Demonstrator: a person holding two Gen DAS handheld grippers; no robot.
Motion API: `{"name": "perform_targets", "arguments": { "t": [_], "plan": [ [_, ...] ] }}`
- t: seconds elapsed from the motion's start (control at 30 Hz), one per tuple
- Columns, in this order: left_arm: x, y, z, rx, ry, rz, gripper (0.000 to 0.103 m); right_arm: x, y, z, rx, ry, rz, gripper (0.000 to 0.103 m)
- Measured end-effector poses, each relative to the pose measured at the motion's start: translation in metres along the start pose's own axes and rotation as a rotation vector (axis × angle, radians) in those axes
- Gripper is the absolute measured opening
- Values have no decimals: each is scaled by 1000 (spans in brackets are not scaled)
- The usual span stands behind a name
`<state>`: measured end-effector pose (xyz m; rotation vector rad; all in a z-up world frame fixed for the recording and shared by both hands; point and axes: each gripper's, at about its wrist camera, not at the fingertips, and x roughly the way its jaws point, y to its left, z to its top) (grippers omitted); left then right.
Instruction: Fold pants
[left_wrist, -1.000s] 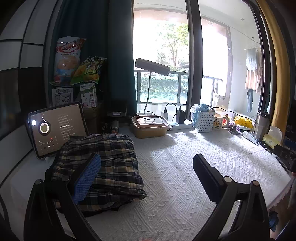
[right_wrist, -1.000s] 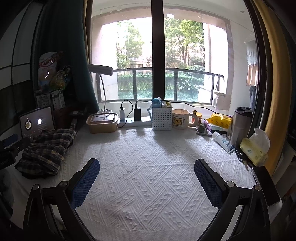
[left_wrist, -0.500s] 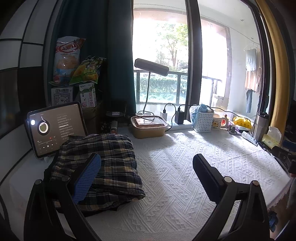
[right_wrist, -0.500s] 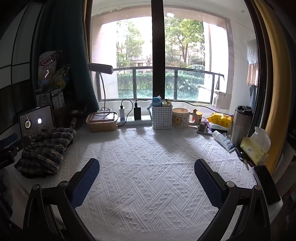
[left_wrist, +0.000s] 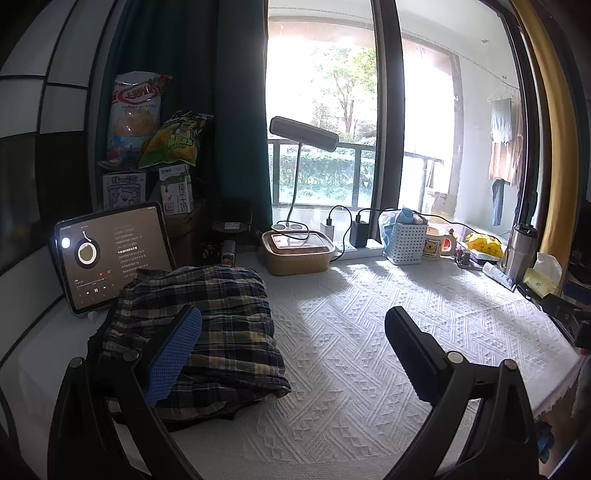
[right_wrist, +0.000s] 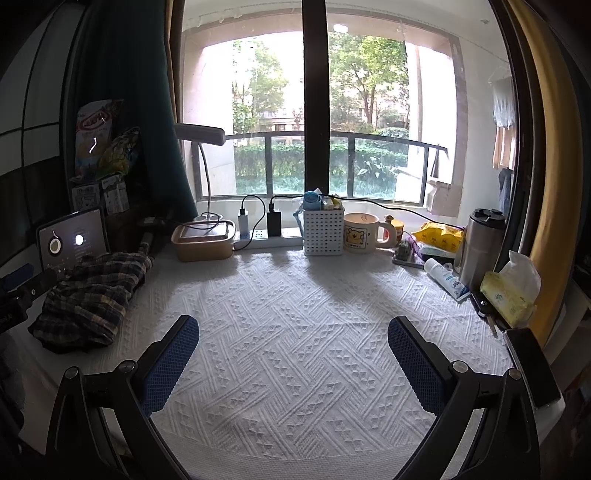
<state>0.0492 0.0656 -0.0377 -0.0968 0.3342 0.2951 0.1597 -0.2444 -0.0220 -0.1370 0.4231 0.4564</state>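
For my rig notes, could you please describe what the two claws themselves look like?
They look alike. The left claw and the right claw each have two black angular linkage arms with round silver pivot bolts, ending in flat fingers faced with blue mesh-textured pads. No cables, markings or sleeves are visible.

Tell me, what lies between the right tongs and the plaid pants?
Only bare white tablecloth lies between the right tongs and the plaid pants, as the right wrist view shows.
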Motion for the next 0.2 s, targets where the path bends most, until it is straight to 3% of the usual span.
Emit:
{"name": "perform_targets", "arguments": {
  "t": [0.2],
  "plan": [
    [-2,0,0,-1,-9,-10,99,1,2,1,-6,2,4,103]
  ]
}}
